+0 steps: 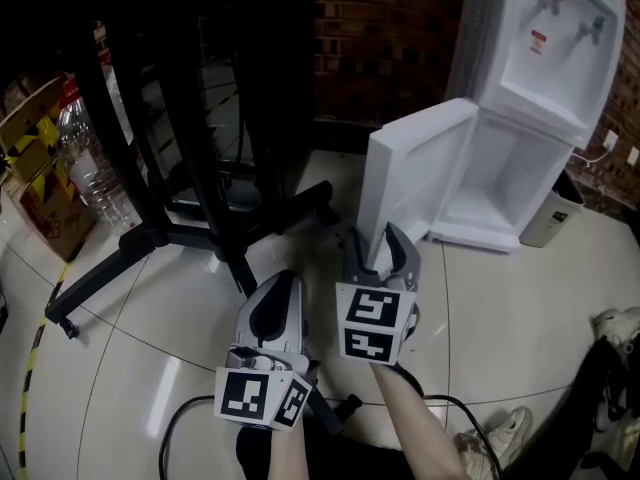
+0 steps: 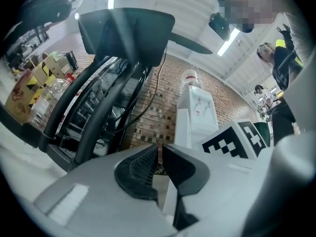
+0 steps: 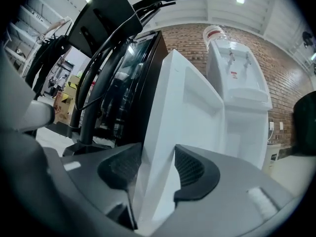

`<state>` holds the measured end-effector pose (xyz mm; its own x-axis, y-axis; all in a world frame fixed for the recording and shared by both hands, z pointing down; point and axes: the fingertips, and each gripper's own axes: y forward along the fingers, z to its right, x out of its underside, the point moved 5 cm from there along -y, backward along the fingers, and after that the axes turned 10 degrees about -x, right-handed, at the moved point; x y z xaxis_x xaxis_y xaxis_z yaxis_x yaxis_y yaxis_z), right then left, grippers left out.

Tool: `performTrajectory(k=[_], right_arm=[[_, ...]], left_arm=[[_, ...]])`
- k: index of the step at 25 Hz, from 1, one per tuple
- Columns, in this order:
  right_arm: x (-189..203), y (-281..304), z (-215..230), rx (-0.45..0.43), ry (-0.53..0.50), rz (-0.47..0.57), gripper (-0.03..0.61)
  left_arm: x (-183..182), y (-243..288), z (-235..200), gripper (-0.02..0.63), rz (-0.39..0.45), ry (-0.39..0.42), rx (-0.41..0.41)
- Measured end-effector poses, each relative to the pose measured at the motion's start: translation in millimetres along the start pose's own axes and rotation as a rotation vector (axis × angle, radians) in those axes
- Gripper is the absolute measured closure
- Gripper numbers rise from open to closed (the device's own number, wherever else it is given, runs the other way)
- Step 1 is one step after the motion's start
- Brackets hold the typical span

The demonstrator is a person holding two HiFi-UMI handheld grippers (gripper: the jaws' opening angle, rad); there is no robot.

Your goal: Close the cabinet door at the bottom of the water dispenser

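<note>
The white water dispenser (image 1: 560, 48) stands at the upper right against a brick wall. Its bottom cabinet door (image 1: 415, 168) is swung wide open toward me. My right gripper (image 1: 375, 240) straddles the door's free edge, and in the right gripper view the door (image 3: 182, 102) fills the gap of that gripper (image 3: 159, 154), both pads against it. My left gripper (image 1: 283, 280) hangs lower left of it, away from the door. In the left gripper view, it (image 2: 160, 147) is shut to a thin slit with nothing between, and the dispenser (image 2: 200, 107) is ahead.
A black metal stand (image 1: 200, 168) with splayed legs fills the left and centre, close to the door's outer side. Water bottles (image 1: 85, 168) and a cardboard box (image 1: 45, 198) sit far left. A cable (image 1: 180, 418) and a shoe (image 1: 500, 438) lie on the white floor.
</note>
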<state>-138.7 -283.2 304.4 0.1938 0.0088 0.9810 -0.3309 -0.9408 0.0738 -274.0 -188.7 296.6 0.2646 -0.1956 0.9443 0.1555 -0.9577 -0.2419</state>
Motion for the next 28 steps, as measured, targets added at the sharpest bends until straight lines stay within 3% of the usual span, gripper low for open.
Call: performTrajectory(k=[10,18,28], right_arm=[[10,-62,27,0.048,0.024,-0.029,0.368],[21,-116,68,0.121,-0.008,-0.042,0.371],[31,-148,109,0.206,0.024,-0.09,0.396]], left_arm=[[9,13,60,0.569,-0.069,-0.019,0.093],[7,18,103,0.583,-0.063,-0.008,0.177],[13,35,160,0.586,-0.08,0.015,0.271]])
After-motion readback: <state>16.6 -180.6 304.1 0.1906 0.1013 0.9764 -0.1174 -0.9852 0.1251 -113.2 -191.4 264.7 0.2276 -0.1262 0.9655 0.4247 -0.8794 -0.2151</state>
